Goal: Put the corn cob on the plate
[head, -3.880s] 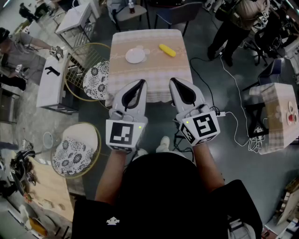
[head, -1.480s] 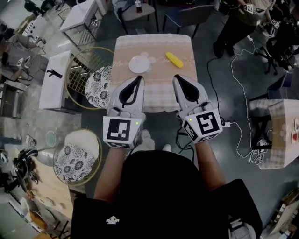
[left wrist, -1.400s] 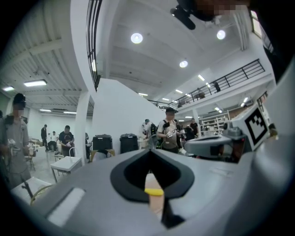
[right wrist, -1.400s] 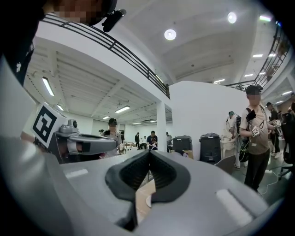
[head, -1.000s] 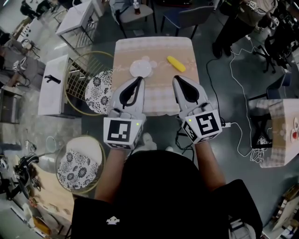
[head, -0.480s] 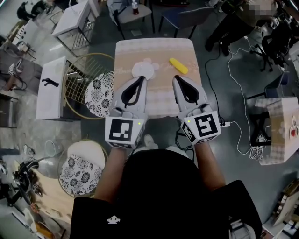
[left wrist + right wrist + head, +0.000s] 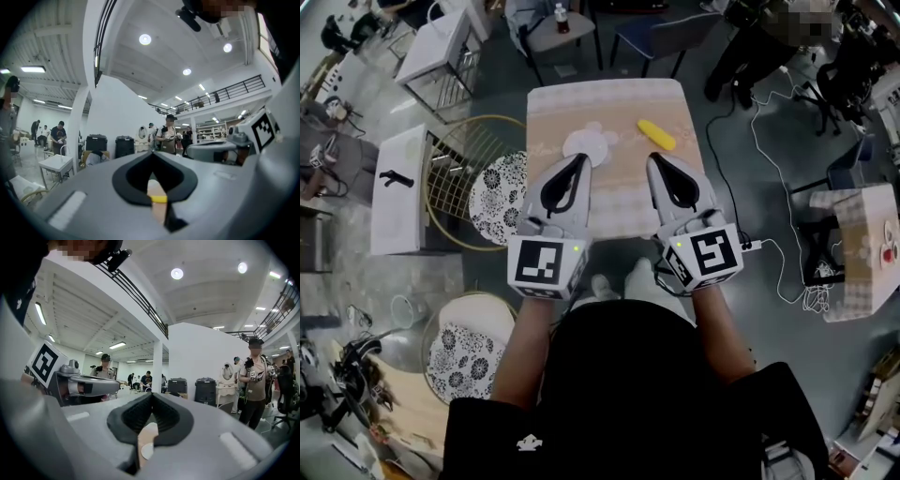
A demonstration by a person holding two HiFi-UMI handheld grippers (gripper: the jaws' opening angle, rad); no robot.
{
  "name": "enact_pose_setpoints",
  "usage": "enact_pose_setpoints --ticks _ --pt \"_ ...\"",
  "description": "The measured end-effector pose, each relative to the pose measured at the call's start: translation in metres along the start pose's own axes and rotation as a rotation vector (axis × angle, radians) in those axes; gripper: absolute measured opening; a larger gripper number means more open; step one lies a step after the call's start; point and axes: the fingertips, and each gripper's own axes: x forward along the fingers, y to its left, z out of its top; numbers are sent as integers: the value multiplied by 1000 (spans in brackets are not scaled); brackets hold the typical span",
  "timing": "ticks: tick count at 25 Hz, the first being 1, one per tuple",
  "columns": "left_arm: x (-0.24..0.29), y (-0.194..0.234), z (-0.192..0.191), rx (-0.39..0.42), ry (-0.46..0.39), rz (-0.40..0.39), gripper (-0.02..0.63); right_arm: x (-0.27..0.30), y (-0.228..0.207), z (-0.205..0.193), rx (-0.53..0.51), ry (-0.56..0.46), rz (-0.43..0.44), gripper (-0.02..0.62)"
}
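The yellow corn cob (image 7: 656, 134) lies on the far right part of a small table with a beige cloth (image 7: 609, 202). A white plate (image 7: 584, 146) sits to its left, apart from it. I hold both grippers level, side by side, over the table's near half. The left gripper (image 7: 583, 161) is shut and empty, its tip just short of the plate. Equally shut and empty, the right gripper (image 7: 653, 158) stops short of the corn. In the left gripper view the jaws (image 7: 152, 153) meet, with a sliver of corn (image 7: 158, 198) below them. The right gripper view shows closed jaws (image 7: 151, 394) above the plate (image 7: 146, 451).
A round wire chair with a floral cushion (image 7: 495, 185) stands left of the table, another (image 7: 467, 347) nearer me. A white side table (image 7: 398, 192) is further left. Cables (image 7: 769, 258) run over the floor on the right. People stand beyond the table at top right.
The table with the plate and corn has drawn closer to both grippers. Both pairs of jaws have stayed shut.
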Motion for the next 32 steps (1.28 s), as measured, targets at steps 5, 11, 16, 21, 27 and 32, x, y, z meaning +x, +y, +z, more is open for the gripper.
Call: enact_pose_setpoints --ticks 5,11,16,21,27,32 --pt "11 4 -2 -26 3 -3 9 5 -9 -1 -6 5 -10 2" --pt "27 8 -4 -23 6 12 9 15 -29 -5 3 2 -15 2" --pt "44 11 -1 23 7 9 9 29 -44 -4 5 -2 -11 2" --pt "68 11 0 24 -4 4 9 43 -64 -7 11 0 3 2" --pt "100 16 2 22 0 28 9 62 -94 -12 19 6 17 2" --pt "129 25 -3 26 10 42 9 82 -121 -19 31 11 26 2"
